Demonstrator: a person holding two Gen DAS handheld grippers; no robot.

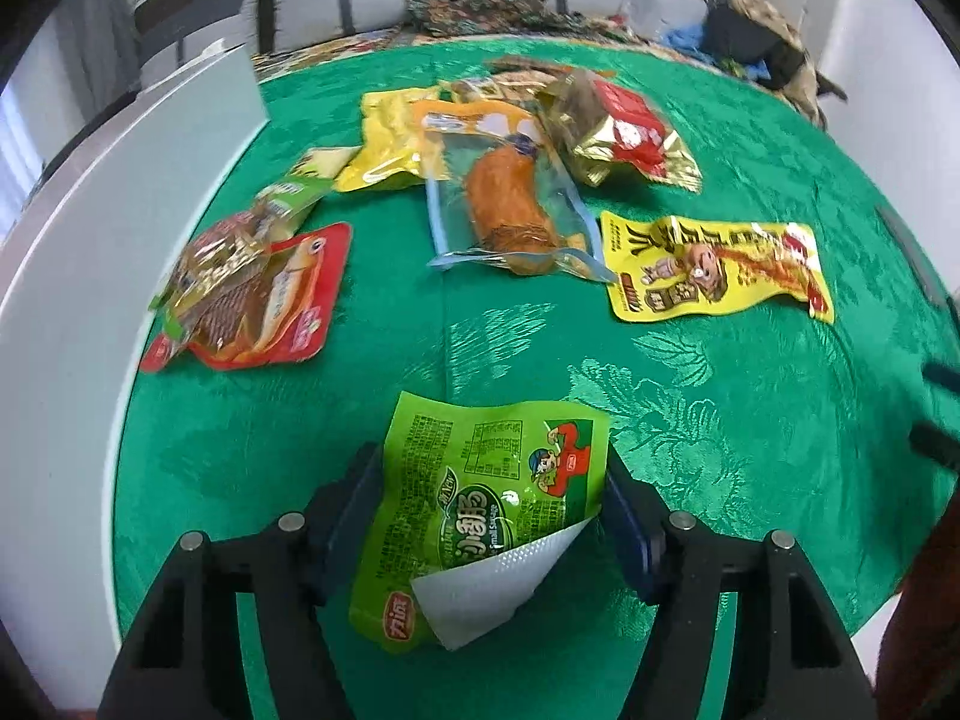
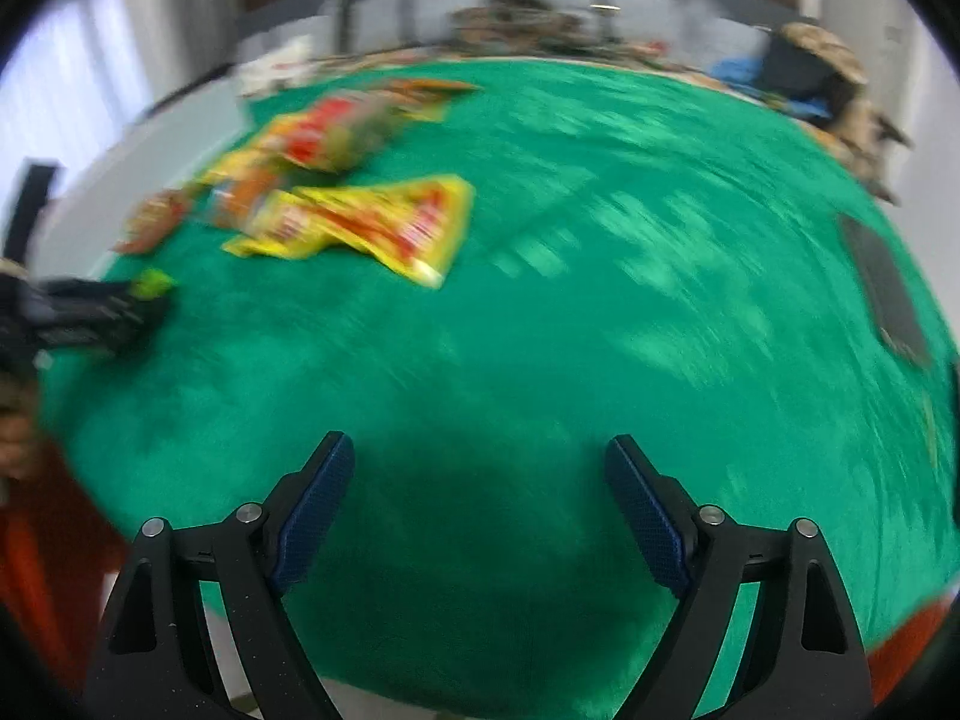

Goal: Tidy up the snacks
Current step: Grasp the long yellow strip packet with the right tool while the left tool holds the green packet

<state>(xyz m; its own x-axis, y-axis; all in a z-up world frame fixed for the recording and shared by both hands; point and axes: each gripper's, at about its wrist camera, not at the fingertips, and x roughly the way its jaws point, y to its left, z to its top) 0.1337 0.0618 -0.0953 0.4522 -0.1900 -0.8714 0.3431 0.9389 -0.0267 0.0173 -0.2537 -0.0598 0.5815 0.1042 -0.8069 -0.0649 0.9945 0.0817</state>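
My left gripper [image 1: 489, 462] is shut on a green snack packet [image 1: 480, 510]. Its blue pads [image 1: 354, 498] press the packet's two side edges, and one lower corner is curled up, showing a white underside. Beyond it on the green tablecloth [image 1: 720, 420] lie a yellow packet [image 1: 714, 267], a clear bag with an orange-brown piece of meat [image 1: 504, 204], a red fish packet [image 1: 264, 300] and a gold-and-red packet [image 1: 624, 132]. My right gripper [image 2: 480, 444] is open over bare cloth with nothing between its fingers. The right wrist view is blurred; a yellow packet [image 2: 372, 222] shows at upper left.
A white box wall [image 1: 120, 210] stands along the table's left side. A dark flat object [image 2: 888, 294] lies near the right edge. Clothes and bags are piled beyond the far edge [image 1: 480, 6]. A person's red sleeve [image 2: 36, 540] is at lower left.
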